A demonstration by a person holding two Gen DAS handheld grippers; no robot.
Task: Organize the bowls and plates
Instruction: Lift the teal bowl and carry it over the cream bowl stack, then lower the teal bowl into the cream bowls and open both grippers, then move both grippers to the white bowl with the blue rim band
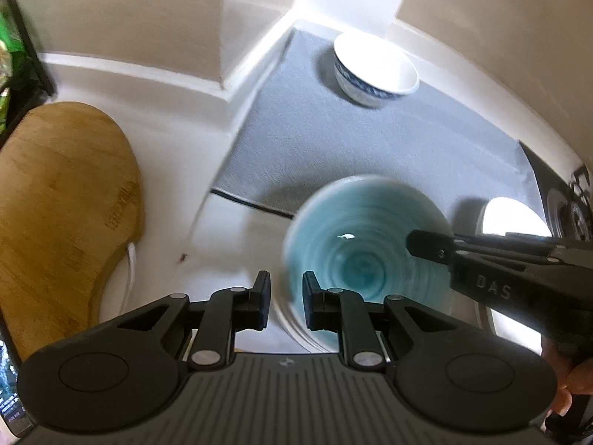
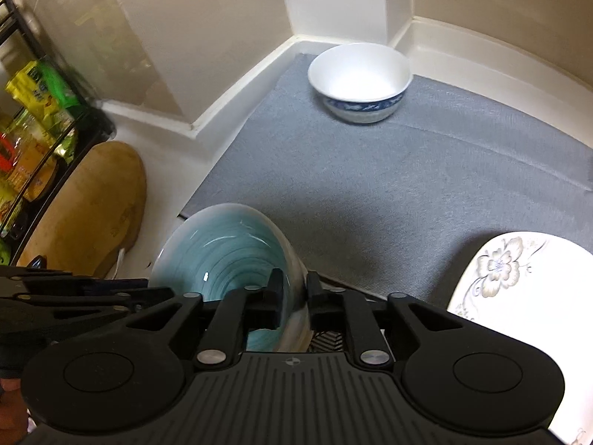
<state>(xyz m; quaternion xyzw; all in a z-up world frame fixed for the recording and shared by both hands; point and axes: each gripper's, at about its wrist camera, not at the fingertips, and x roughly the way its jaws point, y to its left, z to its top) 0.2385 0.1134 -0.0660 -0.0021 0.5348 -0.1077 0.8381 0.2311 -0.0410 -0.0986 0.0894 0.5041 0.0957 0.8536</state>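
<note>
A teal glazed bowl (image 1: 365, 237) is held off the counter between both grippers; it also shows in the right wrist view (image 2: 222, 252). My left gripper (image 1: 286, 298) is shut on its near-left rim. My right gripper (image 2: 294, 296) is shut on its right rim, and it shows in the left wrist view (image 1: 426, 246) reaching in from the right. A white bowl with a blue band (image 1: 374, 70) stands upright at the far corner of the grey mat (image 1: 370, 141), also seen in the right wrist view (image 2: 359, 81). A white flowered plate (image 2: 526, 296) lies at the mat's near right.
A wooden cutting board (image 1: 59, 215) lies on the white counter at left. A black rack with packets (image 2: 33, 141) stands at far left. White walls and a column close the back. A dark patterned surface (image 1: 567, 200) lies at the far right.
</note>
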